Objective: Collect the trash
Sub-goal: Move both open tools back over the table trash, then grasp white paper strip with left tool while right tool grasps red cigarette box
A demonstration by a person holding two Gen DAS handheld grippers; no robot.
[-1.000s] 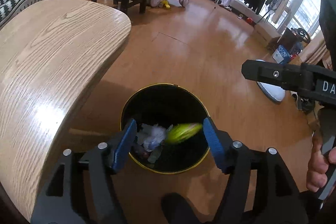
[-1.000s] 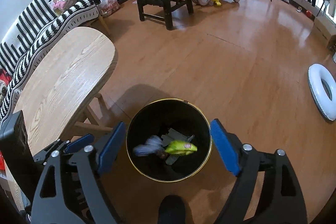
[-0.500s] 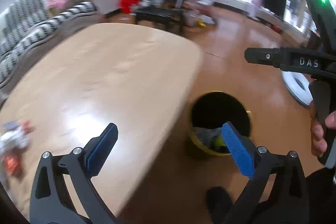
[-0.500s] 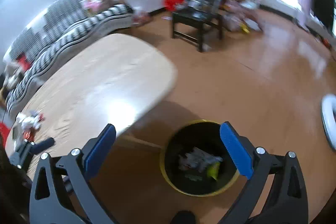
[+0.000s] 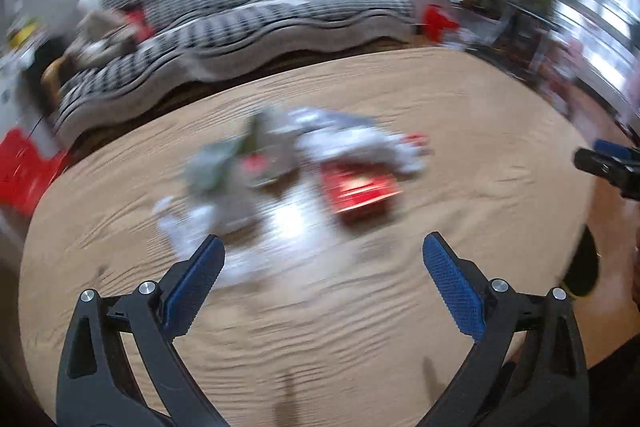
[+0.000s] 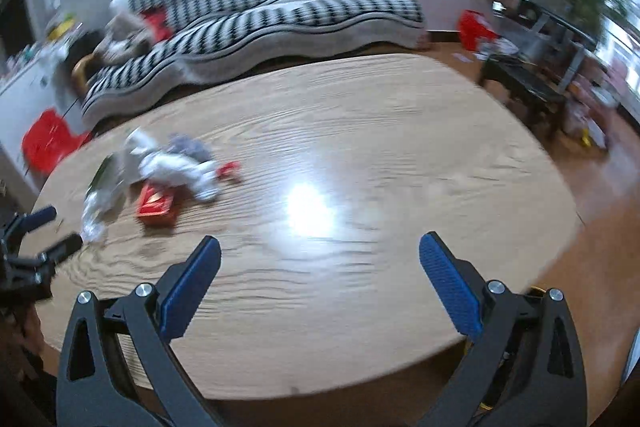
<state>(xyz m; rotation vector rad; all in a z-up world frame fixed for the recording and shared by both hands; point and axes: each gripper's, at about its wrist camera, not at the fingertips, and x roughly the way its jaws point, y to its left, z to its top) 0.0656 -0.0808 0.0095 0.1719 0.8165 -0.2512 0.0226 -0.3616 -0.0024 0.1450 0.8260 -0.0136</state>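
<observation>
Just beyond the wide-open left claw (image 5: 322, 263), trash pile (image 5: 296, 163), on table (image 5: 480, 115)

An oval wooden table (image 6: 360, 131) carries a small heap of trash. Seen from the right claw (image 6: 320, 279), the heap lies ahead and well to the left: crumpled white paper (image 6: 176, 167), a flat red packet (image 6: 156, 205) touching it, a greenish scrap (image 6: 102, 179). Seen from the left claw (image 5: 320, 279), it lies just ahead.
</observation>
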